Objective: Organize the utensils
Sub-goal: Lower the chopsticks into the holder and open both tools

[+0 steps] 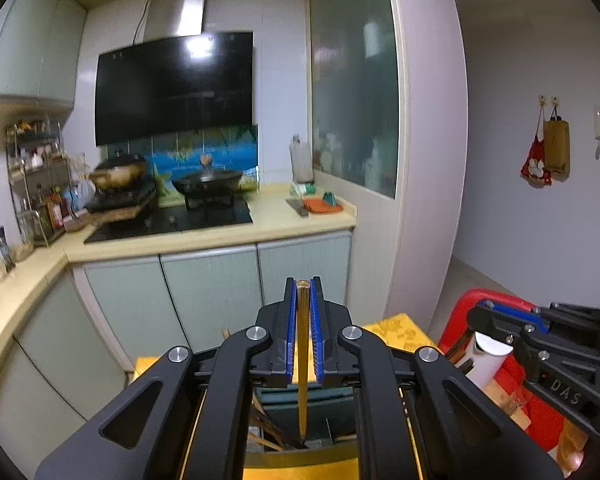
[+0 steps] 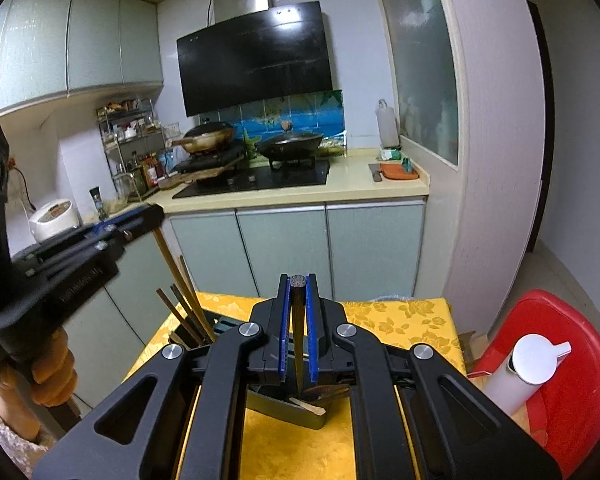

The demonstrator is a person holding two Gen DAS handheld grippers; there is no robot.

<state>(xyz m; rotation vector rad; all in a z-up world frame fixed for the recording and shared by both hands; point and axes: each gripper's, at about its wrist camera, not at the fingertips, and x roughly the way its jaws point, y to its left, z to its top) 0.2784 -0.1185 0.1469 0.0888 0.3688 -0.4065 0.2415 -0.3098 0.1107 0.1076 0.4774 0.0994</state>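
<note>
Chopsticks are what we carry, 1 light (image 1: 302,356) clamped upright in our left gripper (image 1: 302,334) and 1 dark (image 2: 298,332) in our right gripper (image 2: 297,330), above the near holder (image 2: 296,410), where thin pinches could let them swivel and miss its slots.

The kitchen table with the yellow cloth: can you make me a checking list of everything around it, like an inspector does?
Surface: yellow flowered tablecloth, mostly bare.
Job's things: dark utensil holder on the cloth; wooden chopsticks standing in it, tilted.
Clutter: white pump bottle before a red plastic stool.
Grippers: left tongs shut on a light wooden chopstick; right tongs shut on a dark chopstick; both chopsticks held upright above the holder.
Cables: black cord beside the range hood.
Surroundings: two woks on the stove, spice rack, rice cooker, cleaver by an orange board.
</note>
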